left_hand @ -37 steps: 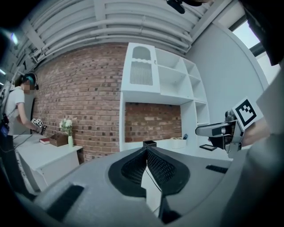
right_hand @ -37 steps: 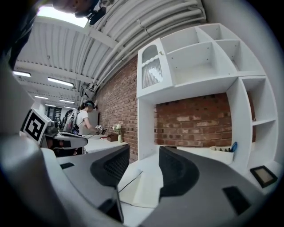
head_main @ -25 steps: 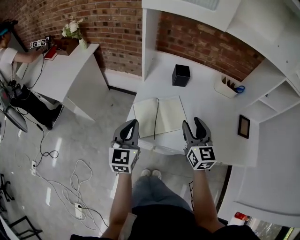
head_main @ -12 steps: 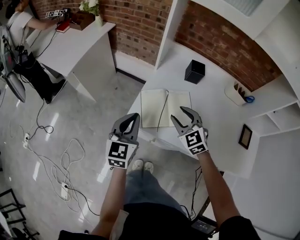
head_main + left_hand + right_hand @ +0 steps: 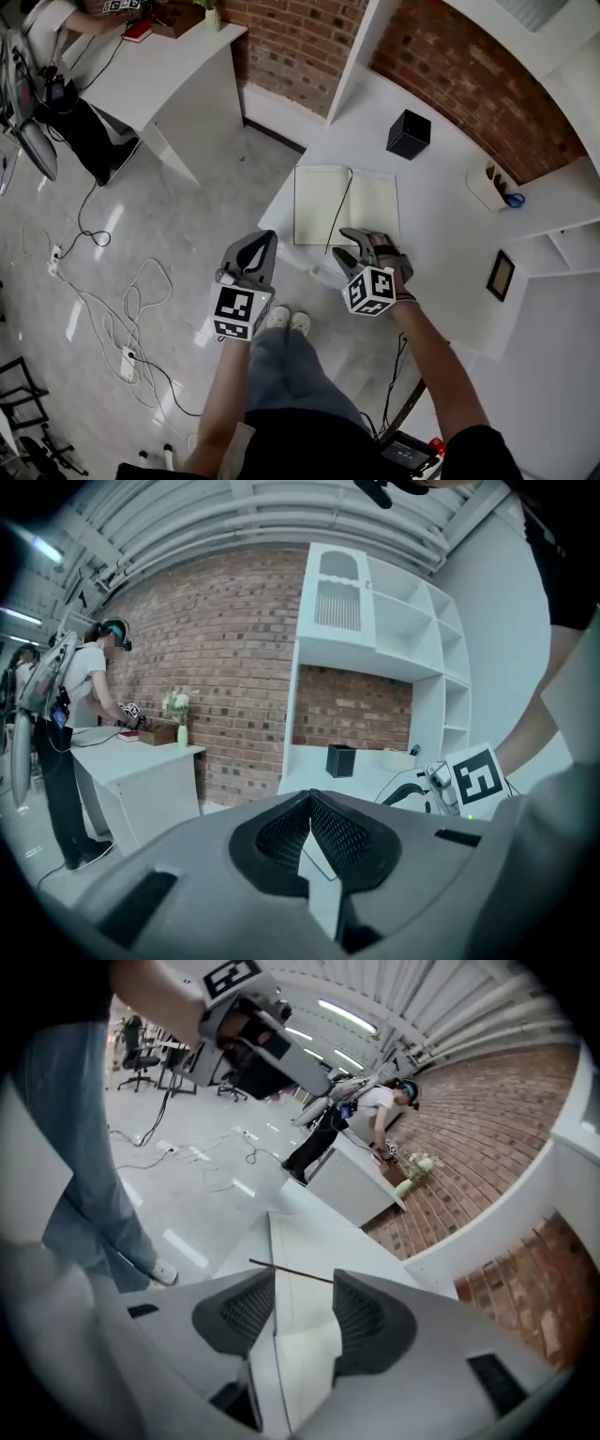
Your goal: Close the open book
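Observation:
The open book point(image 5: 345, 206) lies flat on the white desk point(image 5: 441, 244), a dark ribbon running down its spine. My right gripper point(image 5: 341, 244) is turned to point left across the book's near right corner. Its jaws stand open, and in the right gripper view point(image 5: 305, 1279) the right-hand page point(image 5: 305, 1326) shows between them; I cannot tell whether they touch it. My left gripper point(image 5: 265, 240) hangs over the floor left of the desk, apart from the book. Seen in its own view, the left gripper point(image 5: 310, 796) is shut with nothing in it.
A black cube box point(image 5: 409, 134) stands behind the book. A pen holder with scissors point(image 5: 492, 187) and a small picture frame point(image 5: 501, 275) sit to the right. Another white desk point(image 5: 159, 66) with a person at it is far left. Cables point(image 5: 141, 309) lie on the floor.
My right gripper has swung round to point left and moved onto the book's near right corner. The left gripper has stayed beside the desk, still shut.

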Demonstrator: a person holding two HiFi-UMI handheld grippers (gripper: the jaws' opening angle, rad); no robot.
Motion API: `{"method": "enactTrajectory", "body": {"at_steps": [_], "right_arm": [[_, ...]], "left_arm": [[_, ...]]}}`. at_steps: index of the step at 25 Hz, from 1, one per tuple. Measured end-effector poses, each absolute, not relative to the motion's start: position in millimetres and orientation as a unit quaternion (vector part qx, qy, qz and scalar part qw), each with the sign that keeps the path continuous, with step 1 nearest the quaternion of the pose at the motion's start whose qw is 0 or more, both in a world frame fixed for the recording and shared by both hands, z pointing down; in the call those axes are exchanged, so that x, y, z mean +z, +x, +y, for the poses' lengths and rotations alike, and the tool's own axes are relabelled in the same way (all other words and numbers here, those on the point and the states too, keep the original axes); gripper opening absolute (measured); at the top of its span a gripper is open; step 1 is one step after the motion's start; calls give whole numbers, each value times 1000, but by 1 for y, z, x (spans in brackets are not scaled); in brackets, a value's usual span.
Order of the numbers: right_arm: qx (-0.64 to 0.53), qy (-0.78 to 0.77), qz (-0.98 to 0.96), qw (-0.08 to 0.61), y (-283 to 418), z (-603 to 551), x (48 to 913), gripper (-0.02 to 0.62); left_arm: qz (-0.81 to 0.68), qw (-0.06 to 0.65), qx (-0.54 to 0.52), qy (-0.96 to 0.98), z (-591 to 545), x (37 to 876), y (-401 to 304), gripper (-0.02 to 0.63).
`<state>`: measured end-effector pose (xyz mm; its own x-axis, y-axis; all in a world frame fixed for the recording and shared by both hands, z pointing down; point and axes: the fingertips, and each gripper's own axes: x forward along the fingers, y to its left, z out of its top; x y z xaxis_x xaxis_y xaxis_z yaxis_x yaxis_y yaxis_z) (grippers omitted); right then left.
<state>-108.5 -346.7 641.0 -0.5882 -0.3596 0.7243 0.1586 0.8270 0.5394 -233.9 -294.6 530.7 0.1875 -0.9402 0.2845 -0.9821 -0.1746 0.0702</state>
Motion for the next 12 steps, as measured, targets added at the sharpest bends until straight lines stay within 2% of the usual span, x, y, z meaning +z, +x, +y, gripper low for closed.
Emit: {"method": "enactTrajectory", "body": {"at_steps": [12], "right_arm": [[-362,40,-795,485,-113,-345,673,175]], "left_arm": [[-644,118,113,747,-286,542,-237,9]]}}
